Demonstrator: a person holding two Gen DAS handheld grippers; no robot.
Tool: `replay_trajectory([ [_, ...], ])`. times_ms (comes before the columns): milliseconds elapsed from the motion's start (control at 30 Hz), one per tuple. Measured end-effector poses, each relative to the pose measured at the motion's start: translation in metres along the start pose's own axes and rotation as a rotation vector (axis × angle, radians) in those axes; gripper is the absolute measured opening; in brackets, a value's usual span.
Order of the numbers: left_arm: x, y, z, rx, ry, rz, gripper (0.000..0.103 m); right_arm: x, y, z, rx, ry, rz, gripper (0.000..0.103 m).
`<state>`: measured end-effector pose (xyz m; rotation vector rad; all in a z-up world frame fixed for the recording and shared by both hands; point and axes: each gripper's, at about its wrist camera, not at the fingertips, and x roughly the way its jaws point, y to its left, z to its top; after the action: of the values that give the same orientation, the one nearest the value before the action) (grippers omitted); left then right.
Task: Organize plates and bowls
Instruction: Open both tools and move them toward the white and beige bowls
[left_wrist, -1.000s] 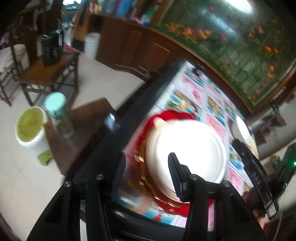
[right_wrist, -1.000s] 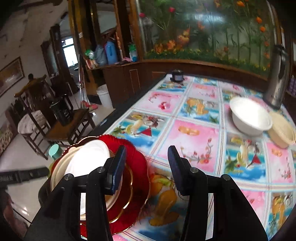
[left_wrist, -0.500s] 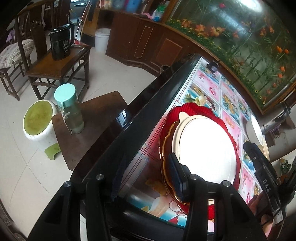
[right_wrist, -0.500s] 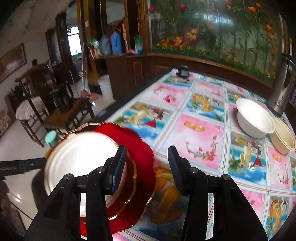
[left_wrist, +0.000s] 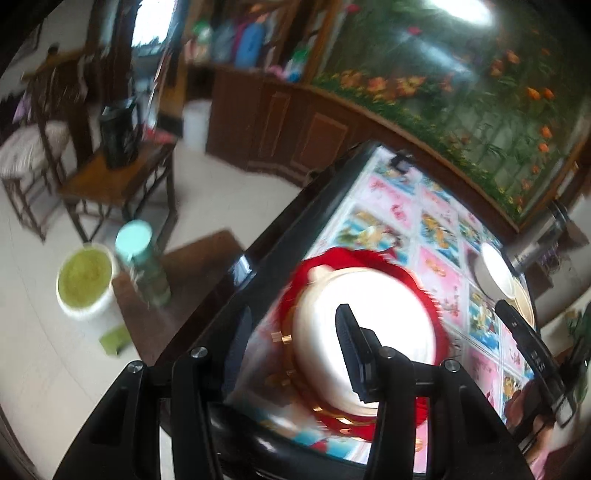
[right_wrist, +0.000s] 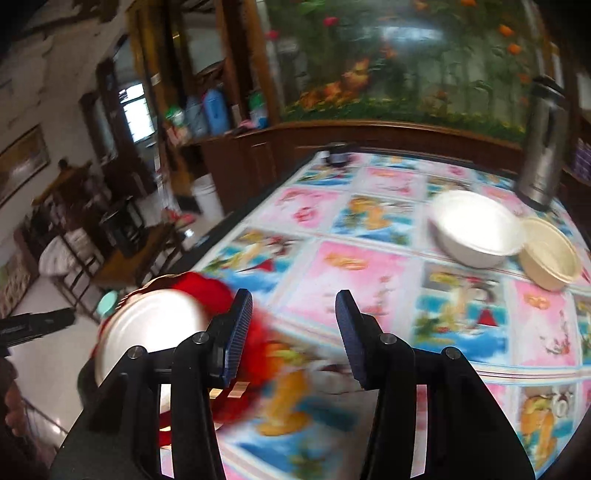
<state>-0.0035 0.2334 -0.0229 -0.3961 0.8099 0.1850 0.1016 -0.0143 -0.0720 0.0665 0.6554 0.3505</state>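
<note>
A white plate (left_wrist: 365, 332) lies on top of a gold-rimmed plate (left_wrist: 291, 373) and a red scalloped plate (left_wrist: 369, 258), stacked at the table's near left edge. The stack also shows in the right wrist view (right_wrist: 147, 328). My left gripper (left_wrist: 291, 345) is open and empty, its fingers straddling the stack's near rim. My right gripper (right_wrist: 293, 336) is open and empty, just right of the stack. A white bowl (right_wrist: 476, 229) and a cream bowl (right_wrist: 550, 262) sit side by side at the far right of the table.
The table (right_wrist: 369, 266) has a colourful picture cloth and a black edge (left_wrist: 236, 280). A steel thermos (right_wrist: 543, 144) stands behind the bowls. A small dark object (right_wrist: 338, 155) sits at the far edge. Left of the table are a stool with a bottle (left_wrist: 144, 258), a bucket (left_wrist: 85, 280) and chairs.
Both grippers stay open. The left view has swung back over the stack, with its fingers now across the near rim. The right gripper has shifted slightly; the stack looks blurred and further left.
</note>
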Motion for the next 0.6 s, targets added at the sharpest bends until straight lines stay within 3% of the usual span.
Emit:
replay_trajectory([
  [133,-0.008,-0.053,-0.009,0.142,-0.029,-0.026,0.060,-0.008,-0.040,-0.008,0.084,0.008,-0.019,0.047],
  [267,-0.004,-0.108,-0.028,0.256,-0.008,-0.094,0.067,-0.016,-0.073,-0.029,0.134,0.044,-0.034,0.047],
  [400,0.017,-0.170,-0.057,0.365,0.088,-0.153,0.071,-0.021,-0.101,-0.047,0.154,0.074,-0.067,0.047],
  [600,0.042,-0.234,-0.090,0.458,0.220,-0.207,0.071,-0.042,-0.167,-0.061,0.252,0.066,-0.129,0.047],
])
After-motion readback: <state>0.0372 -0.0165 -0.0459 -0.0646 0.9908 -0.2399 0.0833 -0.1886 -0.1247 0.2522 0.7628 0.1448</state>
